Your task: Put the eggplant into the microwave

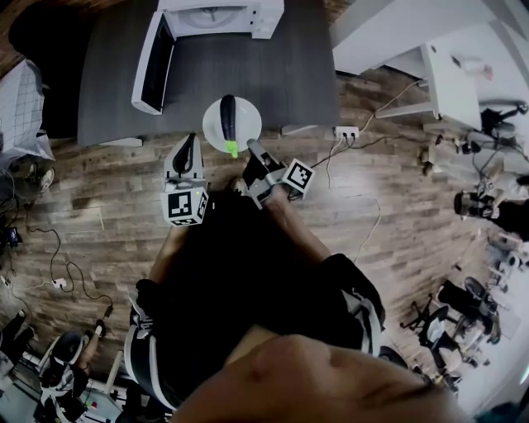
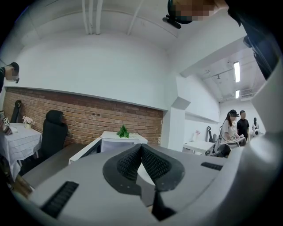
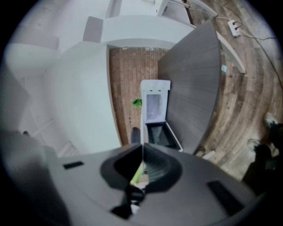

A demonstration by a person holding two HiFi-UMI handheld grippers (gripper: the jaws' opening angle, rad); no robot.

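Observation:
A dark purple eggplant [image 1: 228, 114] with a green stem lies on a white plate [image 1: 216, 132] at the front edge of the grey table [image 1: 273, 74]. My right gripper [image 1: 252, 152] is shut on the plate's near rim; in the right gripper view the thin plate edge [image 3: 142, 152] runs between the pads, with the green stem [image 3: 138, 174] behind it. My left gripper [image 1: 187, 150] hangs just left of the plate, shut and empty, its fingertips [image 2: 137, 154] meeting. The white microwave [image 1: 219, 16] stands at the table's far side with its door [image 1: 153, 62] swung open to the left.
A power strip [image 1: 347, 130] and cables lie on the wooden floor right of the table. White desks [image 1: 446, 74] stand at the right. A black chair [image 2: 53, 132] sits by the brick wall, and two people [image 2: 230, 128] stand far off.

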